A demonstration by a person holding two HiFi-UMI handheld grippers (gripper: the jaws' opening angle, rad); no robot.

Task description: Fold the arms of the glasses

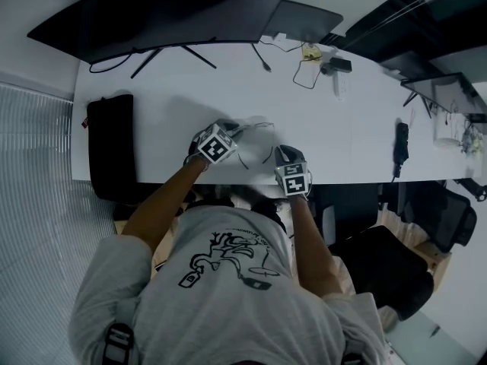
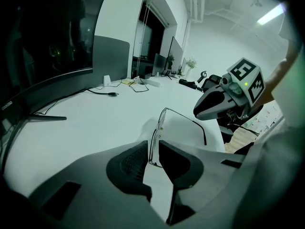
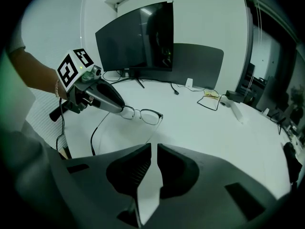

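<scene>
Thin-rimmed glasses [image 1: 255, 131] are over the white desk [image 1: 167, 105] near its front edge, both arms unfolded. My left gripper [image 2: 153, 151] is shut on the rim of one lens [image 2: 153, 144]. The right gripper view shows the left gripper's [image 3: 121, 109] tips gripping that lens of the glasses [image 3: 145, 115]. One arm [image 3: 97, 132] curves down toward the desk. The other arm [image 2: 188, 120] runs toward my right gripper [image 3: 153, 154], whose jaws stand slightly apart with only desk showing through the gap. In the left gripper view, the right gripper's [image 2: 196, 114] tip hangs just above that arm.
A large dark monitor [image 1: 167, 14] stands at the back of the desk on a splayed foot. A black pouch [image 1: 110, 147] lies at the left end. Cables and small devices [image 1: 308, 67] sit at the back right, and a black object [image 1: 401, 147] lies further right.
</scene>
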